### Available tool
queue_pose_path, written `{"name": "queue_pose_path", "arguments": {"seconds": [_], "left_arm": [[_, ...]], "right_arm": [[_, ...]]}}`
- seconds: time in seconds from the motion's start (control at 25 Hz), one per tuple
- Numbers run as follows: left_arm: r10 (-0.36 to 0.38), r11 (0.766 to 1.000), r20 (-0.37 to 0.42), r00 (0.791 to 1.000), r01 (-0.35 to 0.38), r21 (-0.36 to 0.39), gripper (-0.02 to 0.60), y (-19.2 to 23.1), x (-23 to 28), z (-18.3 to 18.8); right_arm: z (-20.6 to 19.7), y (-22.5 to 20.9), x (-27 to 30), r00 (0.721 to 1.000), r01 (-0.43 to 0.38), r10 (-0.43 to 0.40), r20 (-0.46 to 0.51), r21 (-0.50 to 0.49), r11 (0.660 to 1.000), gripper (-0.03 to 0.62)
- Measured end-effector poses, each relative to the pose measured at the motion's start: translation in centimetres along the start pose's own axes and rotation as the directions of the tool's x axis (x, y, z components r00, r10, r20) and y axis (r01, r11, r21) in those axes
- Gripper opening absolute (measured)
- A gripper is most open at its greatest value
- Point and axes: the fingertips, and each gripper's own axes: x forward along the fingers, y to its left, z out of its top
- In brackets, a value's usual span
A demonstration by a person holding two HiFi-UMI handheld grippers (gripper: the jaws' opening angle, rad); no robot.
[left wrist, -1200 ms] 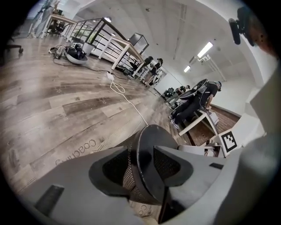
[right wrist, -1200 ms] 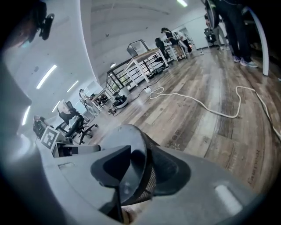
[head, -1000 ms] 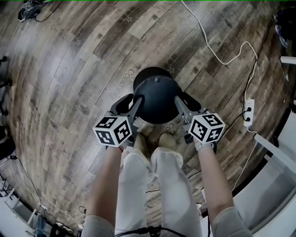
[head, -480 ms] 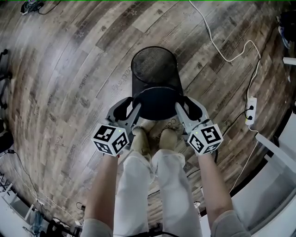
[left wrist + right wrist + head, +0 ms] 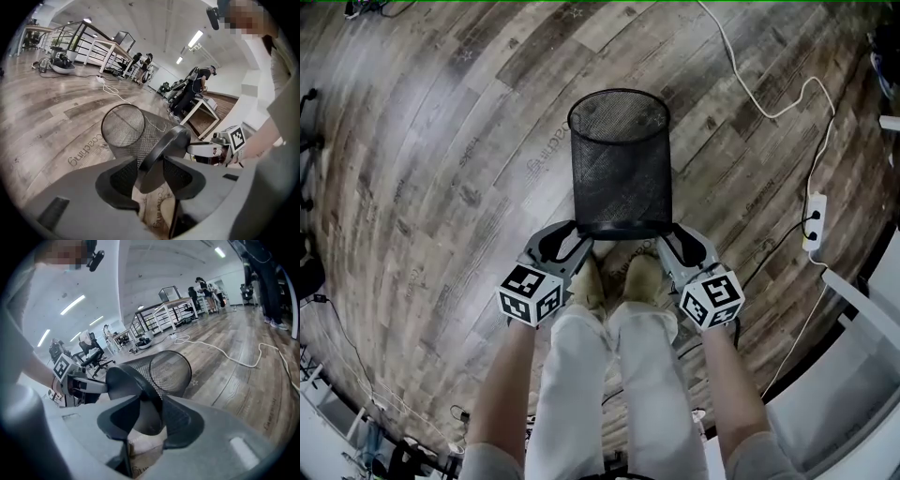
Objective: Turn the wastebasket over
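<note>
Now I pinch mesh wastebasket (image 5: 619, 178) base: left gripper (image 5: 573, 241) at 9 o'clock, right gripper (image 5: 667, 241) at 3, for balanced flipping.

The floor (image 5: 441, 141) was laid in long wooden planks of mixed grey and brown, some boards printed with pale lettering (image 5: 84, 151). A thin white cable (image 5: 733, 58) snaked across the planks to a white power strip (image 5: 815, 217), which lay near white furniture panels (image 5: 862, 375) at the right edge. Farther off in the large open room stood white-topped tables on black metal frames (image 5: 101, 47) and black office chairs (image 5: 93, 356). Several people (image 5: 140, 63) stood among them. Long strip lights (image 5: 195, 38) shone from the white ceiling (image 5: 154, 23).
</note>
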Motion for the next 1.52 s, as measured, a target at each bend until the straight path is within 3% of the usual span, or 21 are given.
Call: {"name": "queue_pose_path", "arguments": {"seconds": [0.32, 0.64, 0.8, 1.0, 1.24, 1.36, 1.52], "left_arm": [[0.008, 0.996, -0.115, 0.993, 0.001, 0.085, 0.164, 2.9, 3.4, -4.4], [0.006, 0.993, -0.192, 0.981, 0.016, 0.115, 0.164, 5.3, 5.5, -7.1], [0.002, 0.995, -0.231, 0.973, 0.02, 0.095, 0.164, 6.2, 5.6, -8.4], [-0.045, 0.998, -0.25, 0.967, 0.056, 0.034, 0.164, 5.6, 4.8, -8.5], [-0.045, 0.999, -0.171, 0.984, 0.042, -0.02, 0.164, 3.4, 3.3, -4.5], [0.006, 0.998, -0.087, 0.996, -0.012, -0.068, 0.164, 3.1, 3.3, -1.1], [0.091, 0.987, -0.006, 0.996, -0.091, -0.133, 0.164, 3.5, 3.8, 2.8]], "right_arm": [[-5.0, -2.3, 3.8, 0.998, -0.009, 0.005, -0.07, -0.049, 0.999, 0.14], [-8.6, -3.4, 6.2, 0.991, -0.01, 0.0, -0.133, -0.076, 0.997, 0.14], [-9.8, -3.1, 6.8, 0.985, -0.018, 0.003, -0.172, -0.084, 0.996, 0.141], [-11.1, -2.7, 6.9, 0.96, -0.059, 0.06, -0.273, 0.012, 0.998, 0.143], [-7.3, -2.2, 4.4, 0.948, -0.107, 0.103, -0.302, 0.003, 0.994, 0.155], [-3.3, -3.4, 3.8, 0.961, -0.096, 0.089, -0.263, -0.016, 0.995, 0.155], [2.8, -5.2, 5.4, 0.976, -0.096, 0.083, -0.202, -0.054, 0.994, 0.155]]}}
